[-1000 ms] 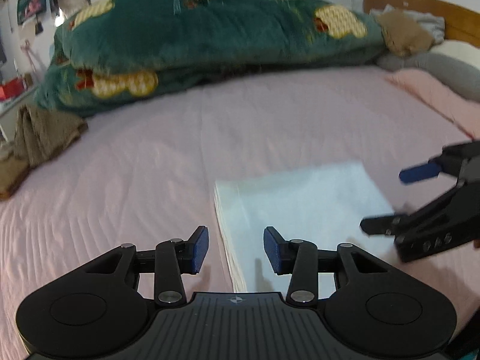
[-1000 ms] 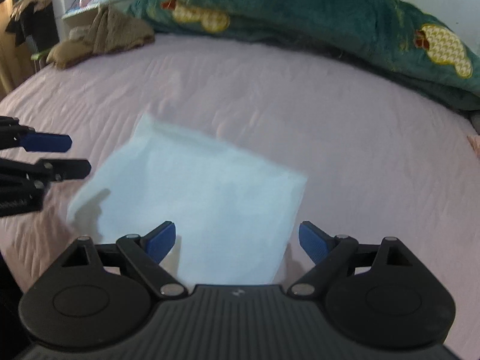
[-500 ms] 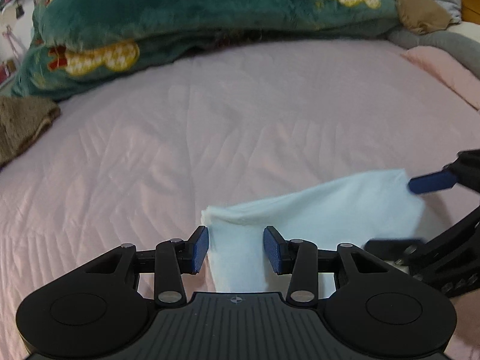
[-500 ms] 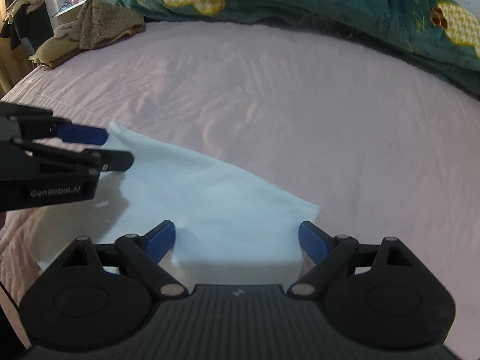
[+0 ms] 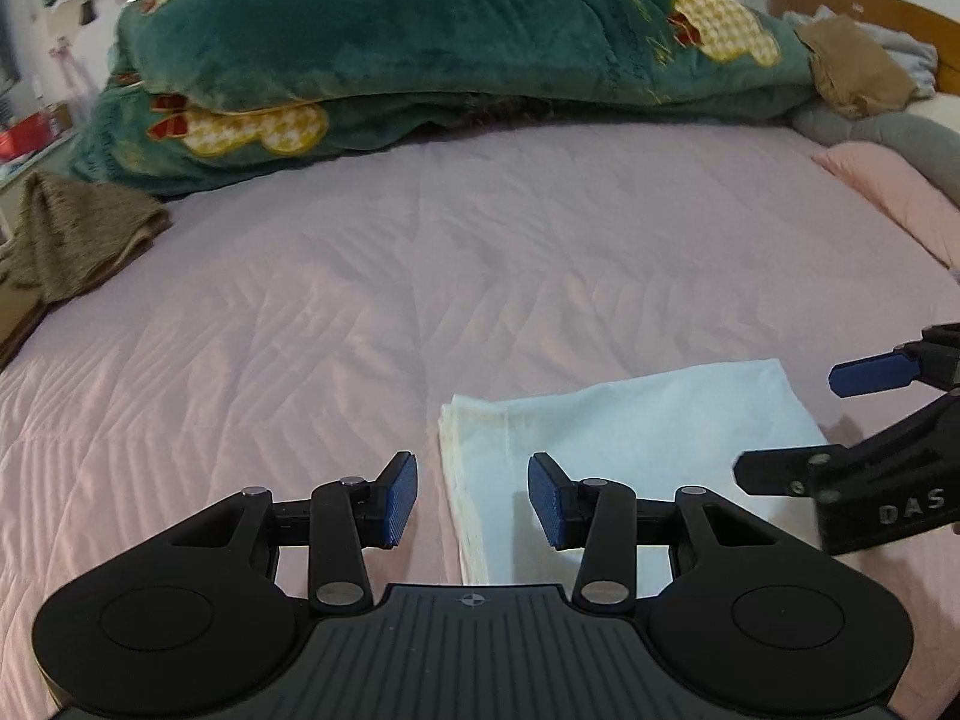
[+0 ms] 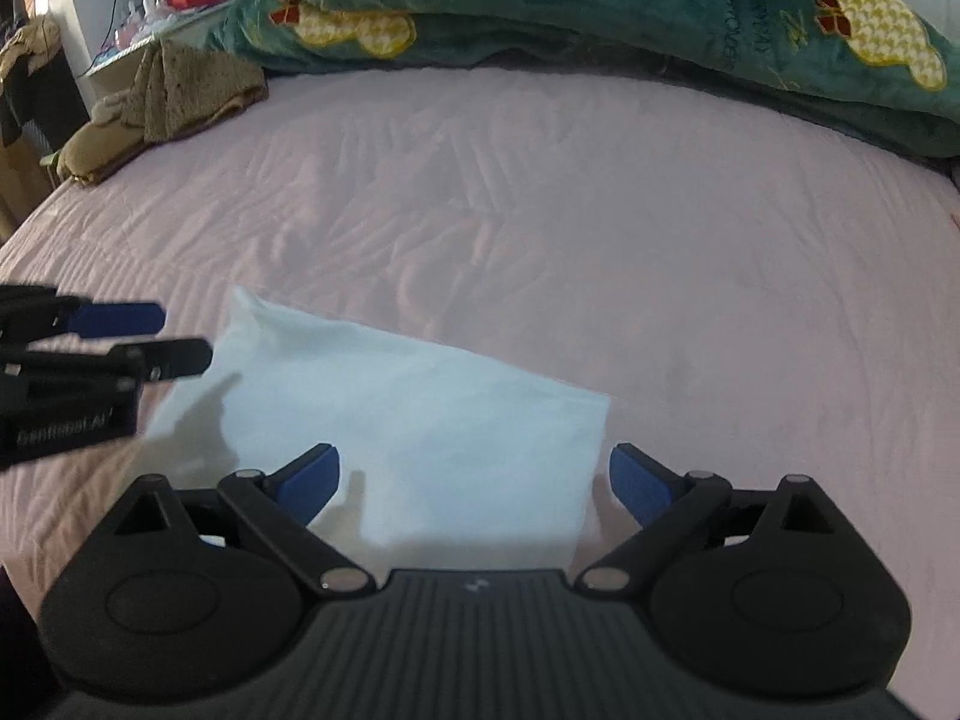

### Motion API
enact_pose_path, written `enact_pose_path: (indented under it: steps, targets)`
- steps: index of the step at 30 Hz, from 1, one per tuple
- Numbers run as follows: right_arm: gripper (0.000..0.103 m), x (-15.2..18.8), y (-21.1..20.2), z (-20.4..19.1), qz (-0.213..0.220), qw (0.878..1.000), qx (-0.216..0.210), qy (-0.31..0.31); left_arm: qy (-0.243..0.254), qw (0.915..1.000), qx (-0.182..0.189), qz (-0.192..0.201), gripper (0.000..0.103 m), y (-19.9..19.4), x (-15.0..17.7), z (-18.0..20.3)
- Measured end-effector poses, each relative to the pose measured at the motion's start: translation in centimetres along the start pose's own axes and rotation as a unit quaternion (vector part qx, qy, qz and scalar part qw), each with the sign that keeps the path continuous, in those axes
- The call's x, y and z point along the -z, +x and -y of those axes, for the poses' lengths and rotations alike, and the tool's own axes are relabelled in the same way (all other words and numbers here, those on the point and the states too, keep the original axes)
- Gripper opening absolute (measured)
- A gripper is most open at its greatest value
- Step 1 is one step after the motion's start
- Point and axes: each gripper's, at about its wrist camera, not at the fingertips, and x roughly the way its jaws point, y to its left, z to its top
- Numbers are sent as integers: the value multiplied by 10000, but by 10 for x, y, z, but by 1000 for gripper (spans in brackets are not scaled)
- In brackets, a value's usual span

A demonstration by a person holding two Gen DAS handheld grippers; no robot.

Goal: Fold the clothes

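A folded pale blue cloth (image 5: 630,438) lies flat on the pink bed (image 5: 360,276), near its front edge. Your left tool (image 5: 472,498) hovers over the cloth's left edge with its jaws partly apart, gripping nothing. Your right tool (image 6: 474,480) hovers over the cloth's right end, its jaws opening wide, the cloth below them but not pinched. A green blanket (image 5: 420,42) is heaped along the far side of the bed.

A pale blue cloth (image 5: 630,450) lies folded flat in a layered rectangle on the pink bedspread (image 5: 420,270).
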Motion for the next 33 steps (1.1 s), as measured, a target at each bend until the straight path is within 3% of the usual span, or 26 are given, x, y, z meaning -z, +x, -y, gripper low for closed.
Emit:
enact_pose_path:
  steps: [5, 10, 33]
  targets:
    - [99, 5, -1, -14, -119, 9993, 123, 346, -184, 9997, -160, -15, 45, -22, 20, 2]
    - [99, 14, -12, -23, -6, 9994, 202, 277, -210, 9996, -196, 7, 45, -38, 30, 5]
    - [103, 29, -69, -1, 739, 9965, 175, 353, -337, 9990, -225, 199, 46, -74, 30, 30]
